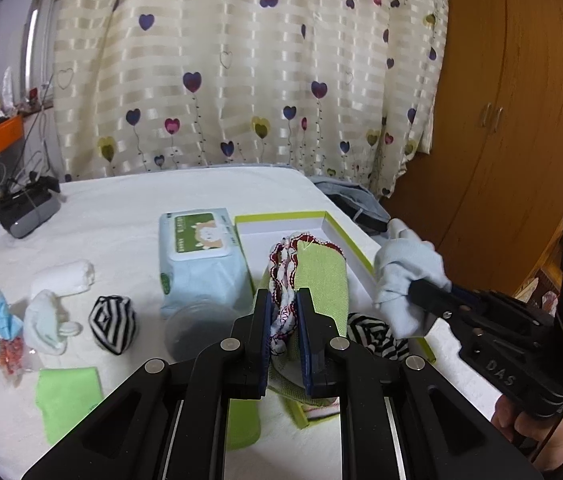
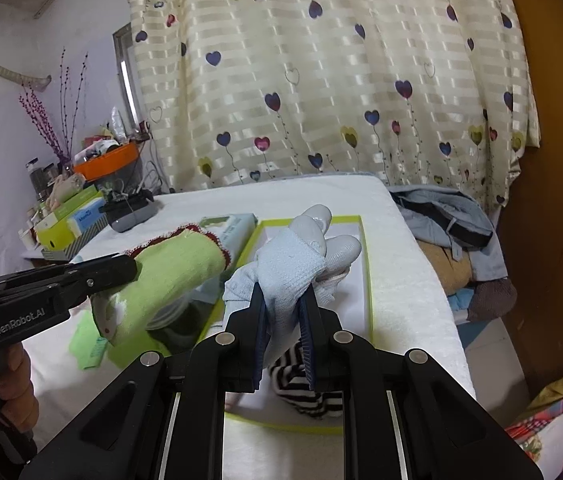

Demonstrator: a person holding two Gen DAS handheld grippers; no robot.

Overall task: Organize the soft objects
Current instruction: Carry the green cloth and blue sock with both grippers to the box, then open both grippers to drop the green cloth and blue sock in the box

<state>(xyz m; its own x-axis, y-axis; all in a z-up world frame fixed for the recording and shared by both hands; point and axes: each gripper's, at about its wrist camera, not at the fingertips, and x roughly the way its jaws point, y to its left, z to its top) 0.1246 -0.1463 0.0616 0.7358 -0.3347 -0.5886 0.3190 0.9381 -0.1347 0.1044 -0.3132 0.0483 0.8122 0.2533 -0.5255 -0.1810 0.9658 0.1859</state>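
- Right now your left gripper [image 1: 284, 312] is clamped narrow on the green sock [image 1: 321, 276], pinching its red-and-white frilled cuff between the pads while the body of the sock stands up beyond the fingertips.
- Your right gripper [image 2: 284, 312] is likewise pinched tight on the pale blue glove [image 2: 293, 268], whose fingers splay out just past the tips.
- Below and beyond both tips sits the green-rimmed box [image 2: 365, 264], with a striped black-and-white sock [image 2: 305, 396] already inside, under your right fingers.
- Judging by this, you are mid-carry, bringing both soft pieces to the box.
- Next, lower each one over bare box floor, clear of the rim, then let go.
- Off to the left of your left fingers, a striped sock ball [image 1: 113, 324] and white rolled sock [image 1: 63, 278] wait on the white table [image 1: 121, 216].
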